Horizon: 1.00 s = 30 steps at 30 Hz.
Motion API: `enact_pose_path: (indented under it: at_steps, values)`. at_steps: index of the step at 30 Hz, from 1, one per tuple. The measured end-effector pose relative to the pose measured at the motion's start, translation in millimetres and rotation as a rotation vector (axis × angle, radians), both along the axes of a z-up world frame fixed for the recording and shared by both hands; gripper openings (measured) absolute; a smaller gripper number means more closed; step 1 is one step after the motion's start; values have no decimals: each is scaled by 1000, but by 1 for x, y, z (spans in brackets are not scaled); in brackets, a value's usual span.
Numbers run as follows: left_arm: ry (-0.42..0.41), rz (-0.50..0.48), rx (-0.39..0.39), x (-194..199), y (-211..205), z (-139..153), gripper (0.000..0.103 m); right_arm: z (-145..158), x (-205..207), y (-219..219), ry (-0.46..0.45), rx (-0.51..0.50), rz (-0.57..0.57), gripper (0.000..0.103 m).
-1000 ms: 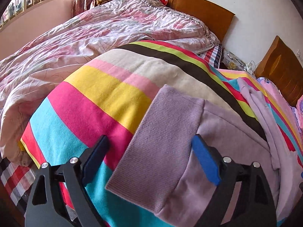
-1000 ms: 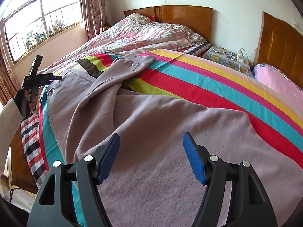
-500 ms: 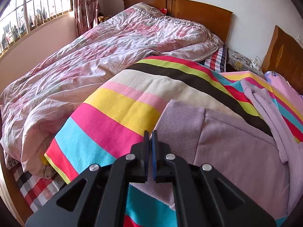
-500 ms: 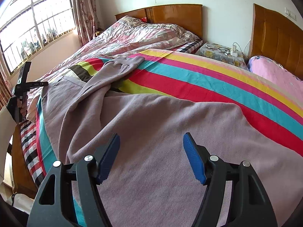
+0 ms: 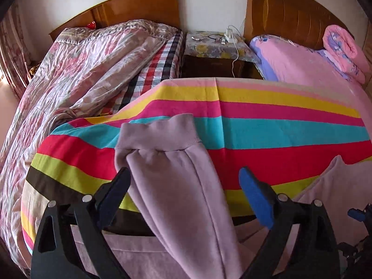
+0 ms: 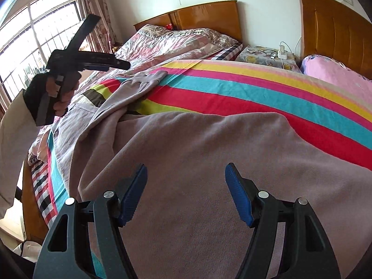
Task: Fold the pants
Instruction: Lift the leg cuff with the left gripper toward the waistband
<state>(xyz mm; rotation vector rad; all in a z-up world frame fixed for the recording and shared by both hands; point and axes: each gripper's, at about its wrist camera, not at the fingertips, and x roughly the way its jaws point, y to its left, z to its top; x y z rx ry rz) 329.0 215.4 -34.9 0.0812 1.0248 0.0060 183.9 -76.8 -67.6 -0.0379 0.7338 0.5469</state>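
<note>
Mauve knit pants [image 6: 209, 162] lie spread on a striped blanket [image 6: 267, 88]. One leg runs away from me in the left wrist view [image 5: 181, 186], ending in a ribbed cuff [image 5: 160, 132]. My left gripper [image 5: 186, 193] is open, its jaws to either side of that leg, above it. It also shows in the right wrist view [image 6: 88, 58], held up in a hand at the left. My right gripper [image 6: 186, 188] is open and empty over the wide part of the pants.
A second bed with a pink floral quilt [image 5: 76, 69] lies to the left. A nightstand [image 5: 216, 46] with glasses and a charger stands between two wooden headboards. A pink pillow [image 5: 302, 62] and rolled blanket [image 5: 344, 48] lie at the right.
My left gripper shut half a second ago near the waistband edge, then opened and swung right and up; it now faces along the pant leg. My right gripper stayed open over the pants.
</note>
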Motion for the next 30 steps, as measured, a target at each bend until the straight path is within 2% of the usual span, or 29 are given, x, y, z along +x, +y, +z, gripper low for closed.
enact_pose_path:
  at_steps: [3, 5, 9, 10, 11, 12, 13, 15, 18, 20, 22, 24, 27, 28, 30]
  values:
    - [110, 41, 92, 37, -20, -32, 81, 2, -2, -11, -4, 20, -5, 69]
    - [170, 61, 101, 50, -19, -50, 80, 1, -1, -19, -2, 36, -14, 69]
    - [200, 74, 114, 57, -9, -72, 80, 0, 2, -31, 8, 69, -30, 69]
    - [190, 75, 85, 56, -4, -71, 64, 1, 2, -32, 8, 74, -33, 69]
    - [184, 73, 32, 54, 2, -68, 24, 1, 1, -32, 6, 77, -32, 69]
    - [177, 79, 5, 53, 7, -66, 11, 2, 1, -32, 4, 77, -32, 69]
    - [147, 87, 3, 49, 11, -60, 6, 2, -1, -32, 0, 75, -32, 69]
    - [59, 95, -37, 33, 21, -39, 5, 5, -4, -31, -8, 71, -32, 69]
    - [-118, 159, -166, -22, 60, 10, 5, 11, -10, -28, -25, 62, -30, 69]
    - [-226, 223, -248, -79, 98, 41, 5, 14, -13, -27, -32, 57, -29, 69]
    - [-309, 289, -304, -144, 136, 57, 5, 16, -14, -22, -32, 54, -21, 69]
    - [-339, 387, -353, -205, 174, 50, 5, 17, -13, -13, -31, 52, 6, 69]
    - [-336, 527, -431, -279, 226, 8, 5, 22, -10, 14, -39, 17, 78, 69]
    - [-313, 554, -473, -293, 240, -10, 6, 23, -7, 26, -48, -2, 115, 69]
    - [-307, 548, -563, -308, 259, -38, 8, 25, 5, 52, -63, -33, 195, 69]
